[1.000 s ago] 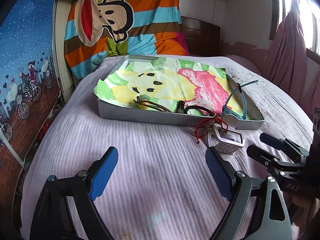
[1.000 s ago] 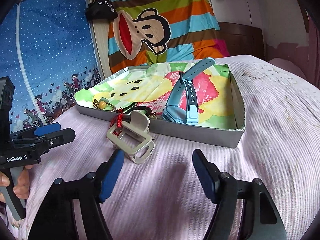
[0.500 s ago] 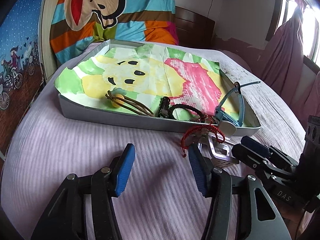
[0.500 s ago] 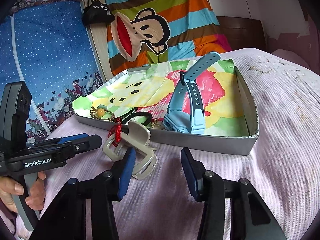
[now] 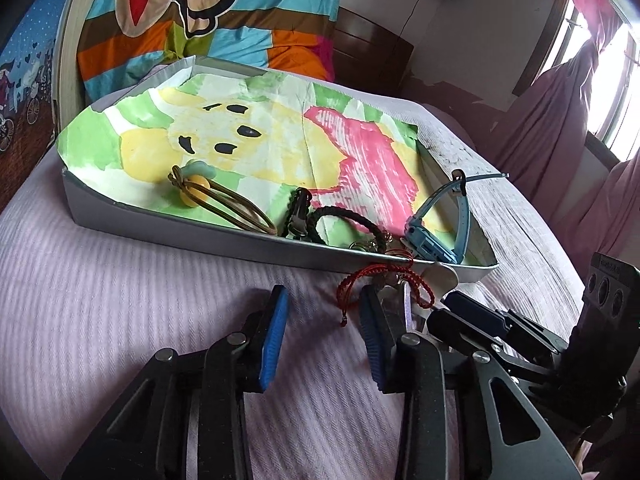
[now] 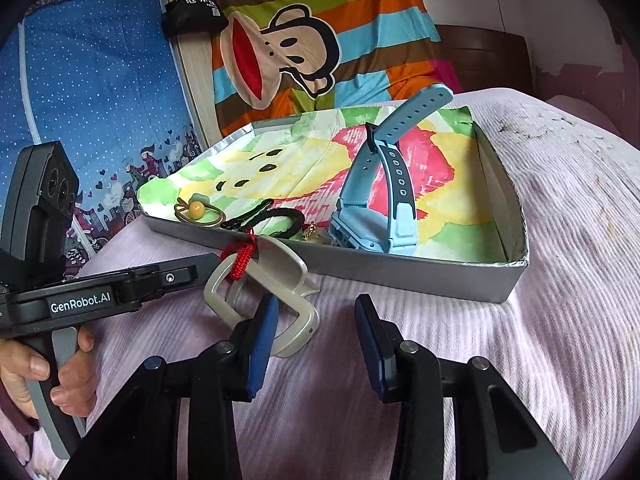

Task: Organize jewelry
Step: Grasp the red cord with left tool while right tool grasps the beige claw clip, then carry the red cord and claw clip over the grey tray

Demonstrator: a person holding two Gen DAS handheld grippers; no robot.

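Note:
A grey tray (image 5: 180,232) (image 6: 400,276) lined with bright paper holds a blue watch (image 5: 436,232) (image 6: 376,208), a black hair tie (image 5: 344,216) (image 6: 280,220), a black clip (image 5: 298,212) and a yellow-bead hair tie (image 5: 196,192) (image 6: 198,210). In front of it, on the bed, a beige claw clip (image 6: 260,280) (image 5: 404,308) lies with a red cord bracelet (image 5: 380,280) (image 6: 240,256) on it. My left gripper (image 5: 322,336) (image 6: 200,266) is closing on nothing, its right finger against the cord. My right gripper (image 6: 316,340) (image 5: 444,312) is closing too; the clip's near corner shows in its gap, untouched by either pad.
The lilac ribbed bedspread (image 5: 120,300) spreads around the tray. A striped monkey blanket (image 6: 320,40) and a headboard stand behind it, a blue patterned cloth (image 6: 100,100) to the left, pink curtains (image 5: 560,120) to the right. A person's hand (image 6: 40,372) holds the left gripper's handle.
Both grippers' jaws have narrowed a good deal. My left gripper has come forward and down toward the tray and the red cord. The right gripper has hardly moved.

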